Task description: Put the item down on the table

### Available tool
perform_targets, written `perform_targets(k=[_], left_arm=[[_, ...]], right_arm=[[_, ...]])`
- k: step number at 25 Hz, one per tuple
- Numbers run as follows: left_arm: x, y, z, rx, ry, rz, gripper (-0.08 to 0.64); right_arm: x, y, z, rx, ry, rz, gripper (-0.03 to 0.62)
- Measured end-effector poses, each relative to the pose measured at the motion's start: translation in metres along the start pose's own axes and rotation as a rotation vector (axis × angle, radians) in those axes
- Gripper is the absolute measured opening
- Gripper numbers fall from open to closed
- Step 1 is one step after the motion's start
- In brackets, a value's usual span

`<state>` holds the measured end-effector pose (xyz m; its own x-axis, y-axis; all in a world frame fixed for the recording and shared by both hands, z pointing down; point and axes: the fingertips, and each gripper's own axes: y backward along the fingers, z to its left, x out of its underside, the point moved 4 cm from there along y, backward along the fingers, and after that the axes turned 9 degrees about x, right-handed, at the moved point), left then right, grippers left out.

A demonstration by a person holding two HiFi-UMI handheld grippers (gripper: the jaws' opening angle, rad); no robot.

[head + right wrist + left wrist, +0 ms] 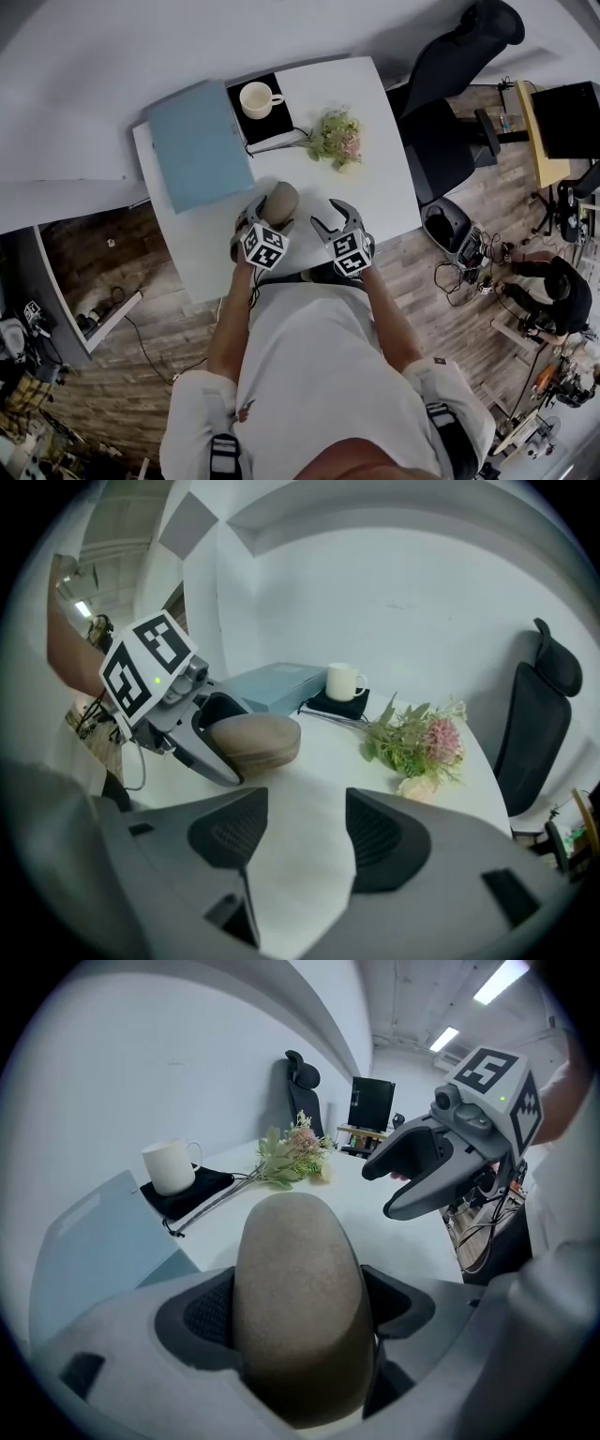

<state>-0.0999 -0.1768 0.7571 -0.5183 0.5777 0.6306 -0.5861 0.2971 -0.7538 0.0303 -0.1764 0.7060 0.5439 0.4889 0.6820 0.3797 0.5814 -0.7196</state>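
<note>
Our left tongs [274, 214] pinch a tan oval item [298, 1297] at the white counter [375, 178]; right tongs [300, 832] spread empty at three o'clock, flowers [336, 139] at one, mug [259, 98] at twelve.

Tan item [295, 1307], white table [375, 187], blue folder [197, 145]

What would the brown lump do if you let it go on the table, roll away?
Probably it would rock, not roll far: the brown lump looks flattened in the right gripper view. It seems stiff, since the left hand-held gripper pinches it without denting it. Its matte surface likely isn't slippery on the table.
</note>
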Motion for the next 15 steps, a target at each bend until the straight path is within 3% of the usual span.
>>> perform_targets(k=[15], left_arm=[[0.004,-0.014,0.001,-0.012,-0.016,0.032,0.413]], right_arm=[[0.004,-0.006,0.001,-0.007,0.003,0.012,0.264]])
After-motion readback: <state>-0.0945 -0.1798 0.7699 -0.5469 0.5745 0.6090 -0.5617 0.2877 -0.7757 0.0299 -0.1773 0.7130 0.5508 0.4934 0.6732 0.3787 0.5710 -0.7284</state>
